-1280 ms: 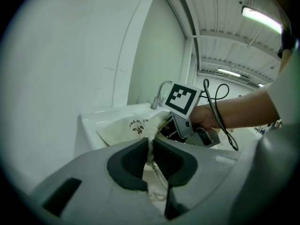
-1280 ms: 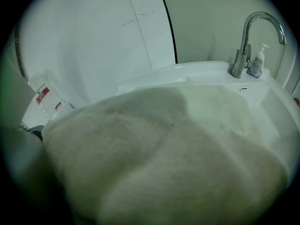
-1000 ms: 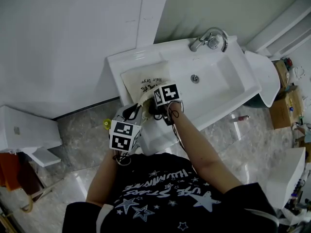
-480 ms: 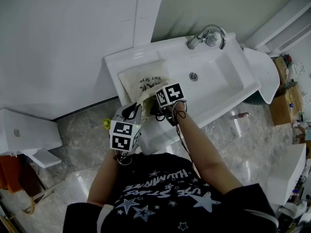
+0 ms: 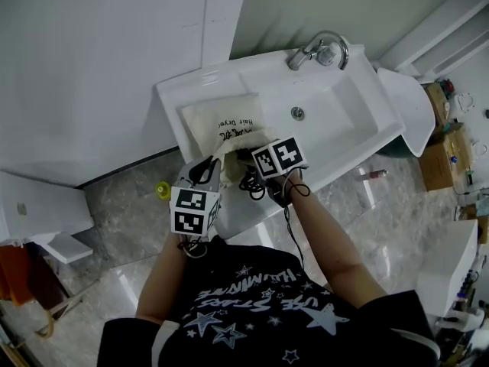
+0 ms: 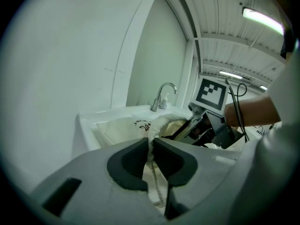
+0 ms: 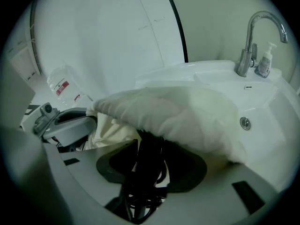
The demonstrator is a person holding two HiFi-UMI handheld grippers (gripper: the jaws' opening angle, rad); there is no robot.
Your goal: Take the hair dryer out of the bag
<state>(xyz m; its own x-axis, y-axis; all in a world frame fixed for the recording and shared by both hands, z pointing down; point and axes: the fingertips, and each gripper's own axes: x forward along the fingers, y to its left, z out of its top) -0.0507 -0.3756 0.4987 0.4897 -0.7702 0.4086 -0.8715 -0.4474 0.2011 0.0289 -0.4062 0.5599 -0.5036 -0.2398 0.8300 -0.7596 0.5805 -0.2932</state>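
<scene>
Left gripper (image 5: 209, 171) (image 6: 151, 146): its jaws are pressing together on a fold of cream cloth at the bag's (image 5: 220, 119) (image 6: 118, 129) mouth and are holding that edge up.
Right gripper (image 5: 247, 173) (image 7: 150, 159): its jaws have just been closing and are clamping the hair dryer (image 7: 148, 146), a dark piece with loops of black cord.
Hair dryer's place: it is sitting at the bag's open mouth, half under the cloth; its cord (image 5: 252, 184) is hanging just outside.
Bag's place: it is lying on the sink's (image 5: 348, 140) left ledge beside the basin, with its near end lifted.
Hard to make out: the cloth is covering the dryer's body, so only black shapes are showing. In the head view both marker cubes are blocking the jaw tips.
</scene>
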